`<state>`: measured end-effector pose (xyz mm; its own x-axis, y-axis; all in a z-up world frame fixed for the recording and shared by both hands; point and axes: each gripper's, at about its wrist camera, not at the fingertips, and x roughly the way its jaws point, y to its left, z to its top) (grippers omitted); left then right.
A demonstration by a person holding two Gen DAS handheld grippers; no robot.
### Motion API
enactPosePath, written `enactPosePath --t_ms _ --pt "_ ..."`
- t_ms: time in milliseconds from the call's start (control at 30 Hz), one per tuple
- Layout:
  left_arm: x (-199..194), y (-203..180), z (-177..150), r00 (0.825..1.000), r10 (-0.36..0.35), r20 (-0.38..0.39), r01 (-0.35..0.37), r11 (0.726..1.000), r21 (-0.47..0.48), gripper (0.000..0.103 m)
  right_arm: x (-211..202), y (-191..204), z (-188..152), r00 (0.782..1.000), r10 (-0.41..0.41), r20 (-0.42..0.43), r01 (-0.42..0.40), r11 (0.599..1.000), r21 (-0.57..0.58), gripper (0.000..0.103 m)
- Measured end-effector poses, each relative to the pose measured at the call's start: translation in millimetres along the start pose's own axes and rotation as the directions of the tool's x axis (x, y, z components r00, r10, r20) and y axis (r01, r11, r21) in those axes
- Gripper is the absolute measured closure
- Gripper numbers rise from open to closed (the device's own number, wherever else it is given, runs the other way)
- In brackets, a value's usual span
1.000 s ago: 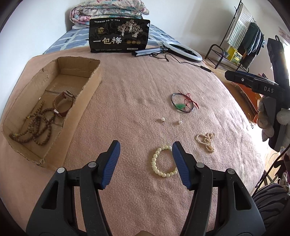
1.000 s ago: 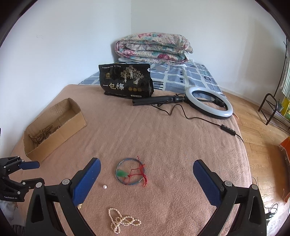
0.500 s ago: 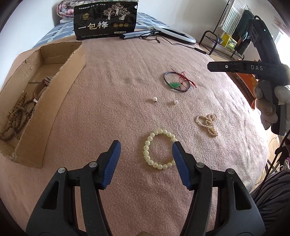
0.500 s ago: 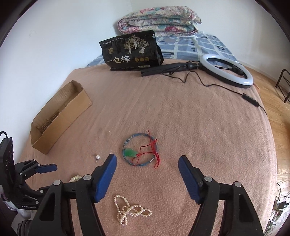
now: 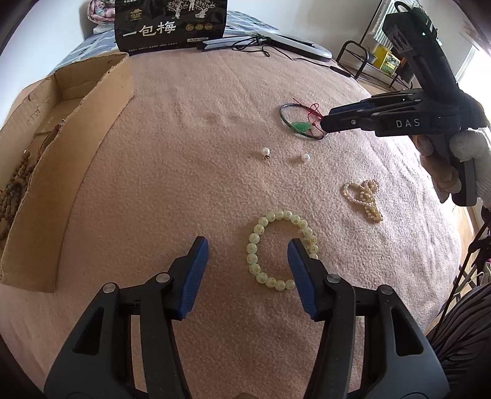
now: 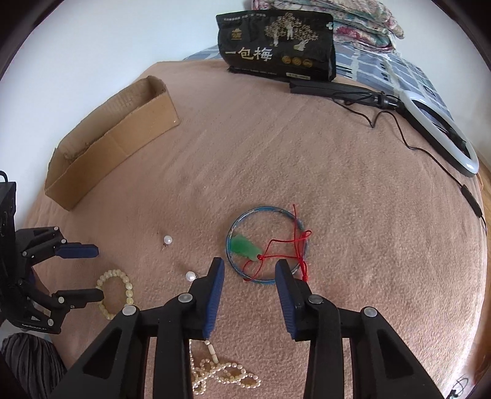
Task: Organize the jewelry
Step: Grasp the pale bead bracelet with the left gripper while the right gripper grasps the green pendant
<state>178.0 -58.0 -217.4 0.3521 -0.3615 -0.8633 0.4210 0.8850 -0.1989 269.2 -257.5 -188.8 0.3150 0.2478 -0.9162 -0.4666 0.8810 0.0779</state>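
My left gripper (image 5: pixel 247 248) is open low over the pink blanket, its right finger over the rim of a pale green bead bracelet (image 5: pixel 256 253). My right gripper (image 6: pixel 249 267) is open just above a blue bangle (image 6: pixel 266 214) with a green pendant (image 6: pixel 244 247) on red cord. The bangle also shows in the left wrist view (image 5: pixel 287 118). Two loose pearls (image 5: pixel 265 151) lie between them. A pearl necklace (image 5: pixel 363 198) lies at the right. The cardboard box (image 5: pixel 92 104) at the left holds brown bead strings.
A black printed bag (image 6: pixel 276 46) stands at the far edge of the blanket. A ring light (image 6: pixel 442 129) with its cable lies at the back right. A folded quilt (image 6: pixel 362 18) is behind the bag. A clothes rack (image 5: pixel 374 55) stands beyond the bed.
Both grippers have dropped lower and moved forward. The left now straddles the green bead bracelet's edge. The right has narrowed its jaws and come down over the blue bangle.
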Motion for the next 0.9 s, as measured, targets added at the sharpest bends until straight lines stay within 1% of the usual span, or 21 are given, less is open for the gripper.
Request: enactPosePath --t_ms 233,500,667,767,833,900 --pt "6 3 3 1.000 -0.005 -0.002 0.005 1.000 -0.010 0.052 20 7 4 0.996 -0.068 -0.058 0.061 0.993 -0.102 0.074" --pt "11 5 5 1.000 -0.005 -0.004 0.004 1.000 -0.013 0.055 24 11 8 0.993 -0.100 -0.063 0.086 0.978 -0.192 0.074" --pt "11 5 4 1.000 -0.007 -0.005 0.007 1.000 -0.014 0.057 27 18 7 0.993 -0.088 -0.078 0.065 0.962 -0.265 0.074" --pt "11 6 4 1.000 -0.006 -0.007 0.006 1.000 -0.017 0.059 30 24 7 0.992 -0.070 -0.102 0.035 0.949 -0.313 0.074" --pt "11 6 4 1.000 -0.007 -0.008 0.007 1.000 -0.020 0.060 35 28 7 0.989 -0.094 -0.116 0.048 0.935 -0.351 0.074" --pt "11 6 4 1.000 -0.008 -0.007 0.008 1.000 -0.022 0.060 36 29 8 0.989 -0.093 -0.117 0.046 0.935 -0.352 0.074"
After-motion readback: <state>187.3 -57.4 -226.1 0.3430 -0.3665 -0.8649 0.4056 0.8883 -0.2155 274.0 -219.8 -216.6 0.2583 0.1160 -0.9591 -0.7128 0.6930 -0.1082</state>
